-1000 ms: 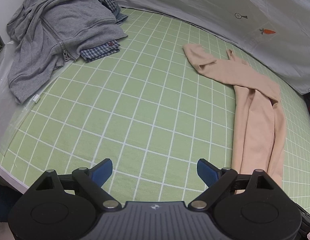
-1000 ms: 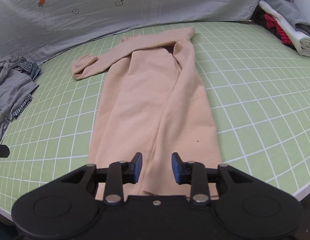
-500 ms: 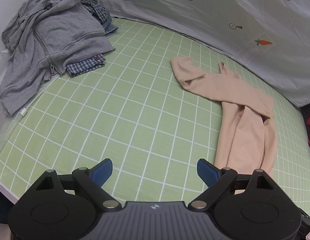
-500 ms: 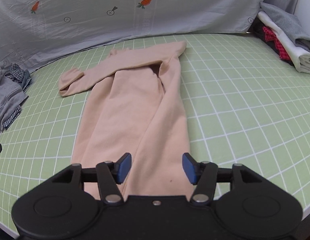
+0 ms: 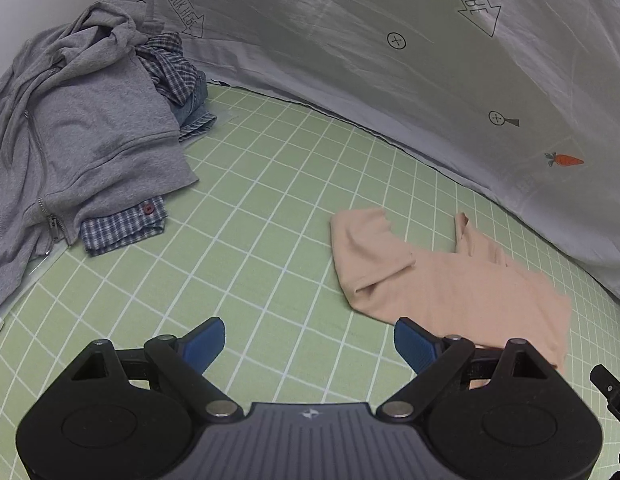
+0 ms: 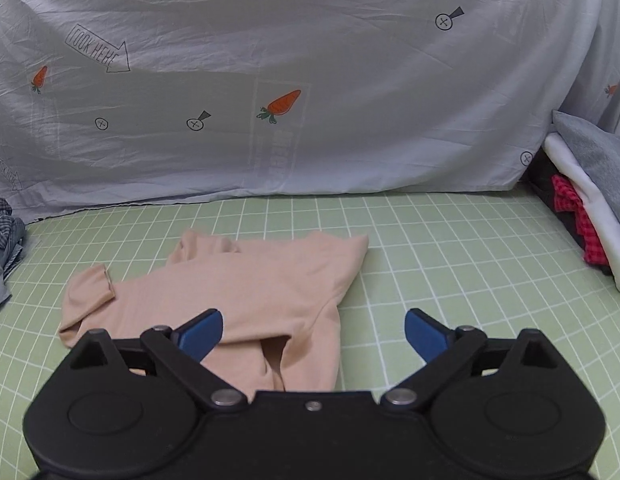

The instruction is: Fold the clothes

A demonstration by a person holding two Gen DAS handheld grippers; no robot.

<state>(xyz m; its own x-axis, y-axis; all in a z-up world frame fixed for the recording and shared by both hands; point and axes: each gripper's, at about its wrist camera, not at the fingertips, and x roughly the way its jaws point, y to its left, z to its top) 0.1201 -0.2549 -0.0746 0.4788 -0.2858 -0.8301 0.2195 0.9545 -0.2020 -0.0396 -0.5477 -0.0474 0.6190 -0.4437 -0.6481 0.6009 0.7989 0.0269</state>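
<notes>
Peach knit garment [image 6: 245,292] rumpled on green gridded mat [image 5: 269,240], left fingers [image 5: 207,340] wide, right fingers [image 6: 426,334] just opened wide, empty.

Right hand-held gripper [image 6: 314,334]: jaws have just been opening and stand wide, nothing between the pads. Beige garment [image 6: 245,292] lies flat on the green grid mat [image 6: 450,264], partly folded. Folded clothes stack [image 6: 582,208] at right; printed grey sheet [image 6: 310,80] behind.
</notes>
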